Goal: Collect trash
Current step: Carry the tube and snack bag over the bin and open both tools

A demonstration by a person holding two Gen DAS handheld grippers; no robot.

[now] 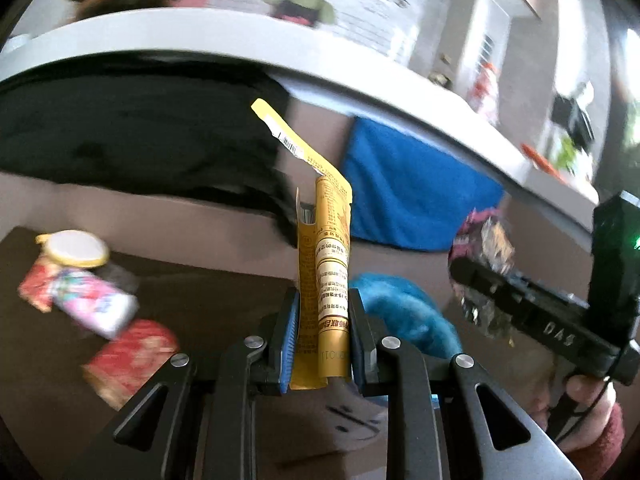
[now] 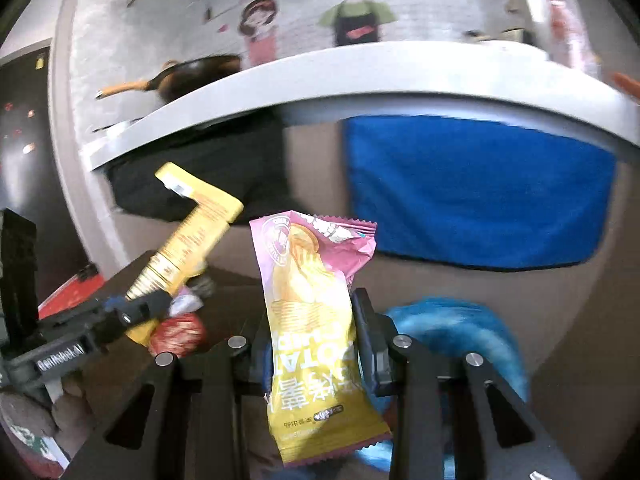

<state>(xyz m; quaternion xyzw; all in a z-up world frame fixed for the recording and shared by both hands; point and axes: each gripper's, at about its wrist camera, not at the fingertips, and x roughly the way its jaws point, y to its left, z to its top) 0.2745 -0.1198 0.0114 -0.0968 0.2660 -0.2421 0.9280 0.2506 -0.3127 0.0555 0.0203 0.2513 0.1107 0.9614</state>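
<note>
Above the dark table (image 1: 48, 320), yellow wrapper (image 1: 324, 280) and chip bag (image 2: 316, 320) between jaws.

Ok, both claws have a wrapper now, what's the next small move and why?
Probably carry both toward the blue bin and release there. The left claw pinches the yellow sachet, the right claw the chip bag, and more litter waits.
</note>
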